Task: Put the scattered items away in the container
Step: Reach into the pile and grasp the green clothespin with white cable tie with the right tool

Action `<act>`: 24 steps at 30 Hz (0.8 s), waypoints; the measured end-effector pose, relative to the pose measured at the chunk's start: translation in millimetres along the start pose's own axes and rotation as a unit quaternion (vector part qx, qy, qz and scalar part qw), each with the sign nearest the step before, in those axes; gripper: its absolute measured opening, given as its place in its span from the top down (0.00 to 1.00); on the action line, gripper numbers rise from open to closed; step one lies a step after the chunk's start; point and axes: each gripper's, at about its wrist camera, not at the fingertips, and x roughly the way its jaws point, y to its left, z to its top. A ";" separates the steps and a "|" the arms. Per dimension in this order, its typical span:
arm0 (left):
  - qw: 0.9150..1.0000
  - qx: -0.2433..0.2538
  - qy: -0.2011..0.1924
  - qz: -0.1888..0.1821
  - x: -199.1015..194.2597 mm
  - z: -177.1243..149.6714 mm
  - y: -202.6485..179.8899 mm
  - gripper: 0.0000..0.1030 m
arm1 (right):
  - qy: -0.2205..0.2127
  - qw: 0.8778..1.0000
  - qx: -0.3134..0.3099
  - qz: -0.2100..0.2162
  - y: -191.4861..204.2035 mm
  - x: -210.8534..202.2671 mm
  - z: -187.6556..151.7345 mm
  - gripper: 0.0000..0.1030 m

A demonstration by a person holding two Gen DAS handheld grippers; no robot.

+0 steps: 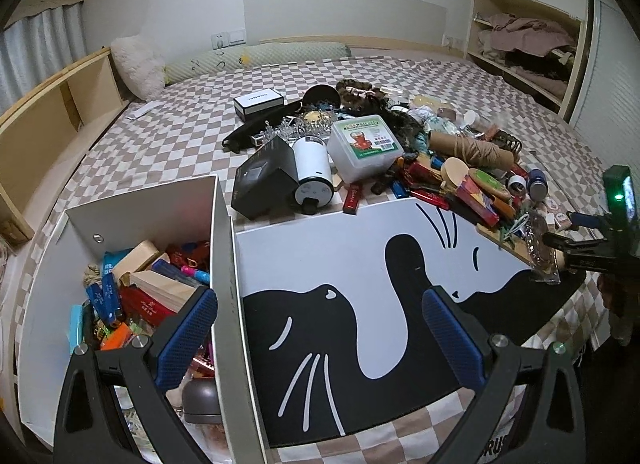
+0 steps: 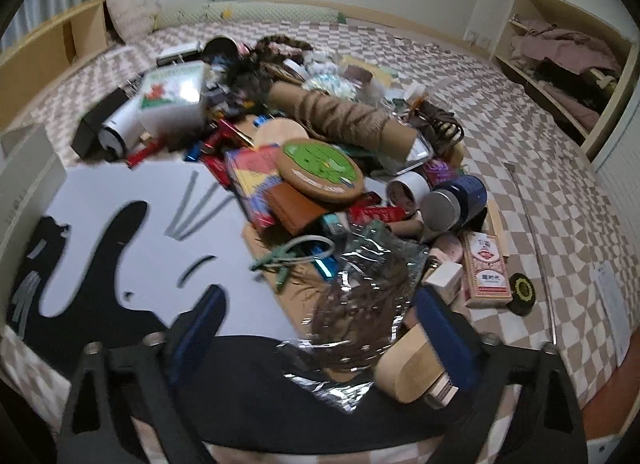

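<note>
A white box (image 1: 222, 232) at the left holds several small items, and its near wall stands between my left fingers. My left gripper (image 1: 320, 328) is open and empty over the box wall and a black-and-white cat mat (image 1: 340, 264). A pile of scattered items (image 1: 400, 159) lies beyond the mat. My right gripper (image 2: 320, 324) is open around a crinkly clear bag with something brown inside (image 2: 360, 292), at the pile's near edge. A tan tape roll (image 2: 408, 368) lies by its right finger. The right gripper also shows at the left wrist view's right edge (image 1: 568, 252).
The pile holds a white lidded tub (image 1: 364, 143), a black box (image 1: 266, 179), a white cylinder (image 1: 312, 167), a twine-wrapped tube (image 2: 352, 115), a green round coaster (image 2: 320, 167) and a red-white carton (image 2: 486, 268). All lies on a checkered bed. Shelves stand at the right.
</note>
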 end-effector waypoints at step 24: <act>1.000 0.002 0.023 0.000 15.8 -4.4 1.9 0.00 | 0.010 0.991 -0.135 -0.015 30.4 89.7 35.8 0.63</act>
